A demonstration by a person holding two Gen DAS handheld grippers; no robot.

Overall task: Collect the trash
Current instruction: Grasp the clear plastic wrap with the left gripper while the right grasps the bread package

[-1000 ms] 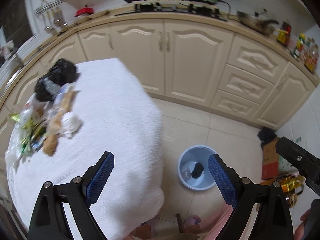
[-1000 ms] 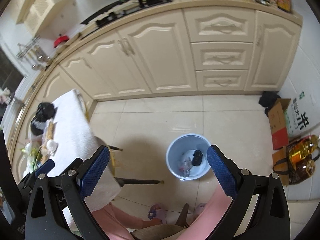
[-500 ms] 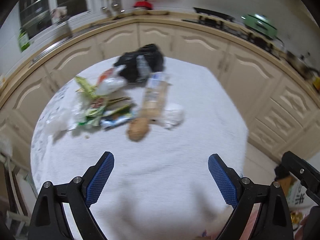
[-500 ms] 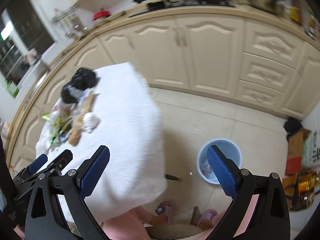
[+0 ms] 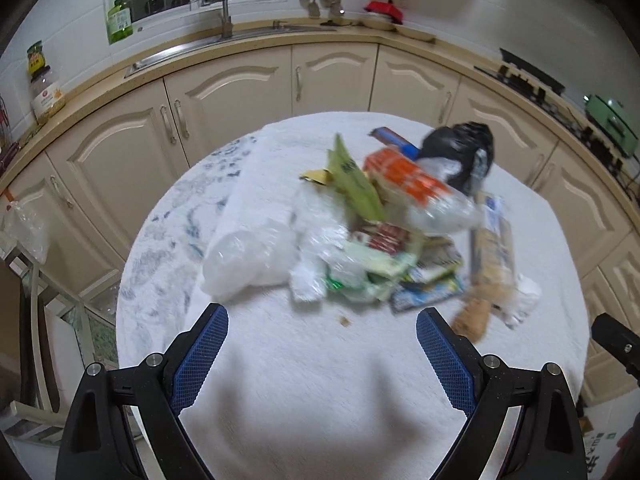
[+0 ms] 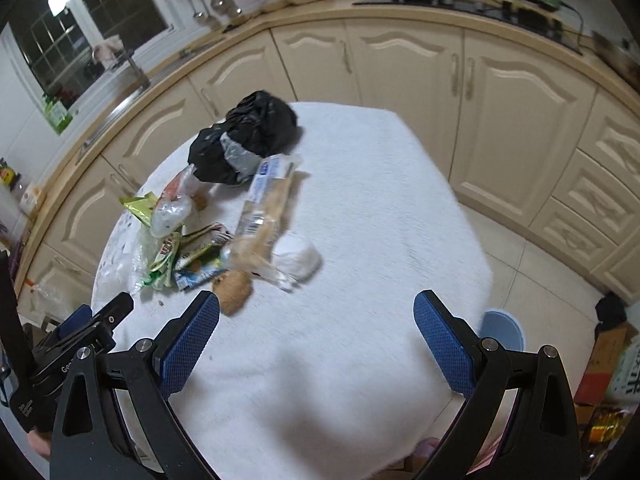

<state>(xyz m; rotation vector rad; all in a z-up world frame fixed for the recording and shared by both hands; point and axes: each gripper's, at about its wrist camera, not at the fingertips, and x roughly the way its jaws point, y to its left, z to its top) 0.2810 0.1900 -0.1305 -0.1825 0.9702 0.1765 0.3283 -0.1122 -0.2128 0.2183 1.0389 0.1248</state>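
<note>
Cabinets: cream cabinets (image 5: pixel 240 92) curve behind the table (image 5: pixel 320 380), which wears a white cloth.
Bin: a blue bin (image 6: pixel 502 330) stands on the floor past the table's right edge.
Trash: a blurred trash pile (image 5: pixel 384 236) of wrappers and clear plastic with a black bag (image 6: pixel 244 138) at its far end.
Left gripper (image 5: pixel 322 338): jaws apart, empty, pile just ahead.
Right gripper (image 6: pixel 316 328): jaws apart, empty, pile ahead-left.

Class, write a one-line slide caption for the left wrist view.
Open left hand-held gripper hovers over a white-clothed table facing a trash pile topped by a black plastic bag.
</note>
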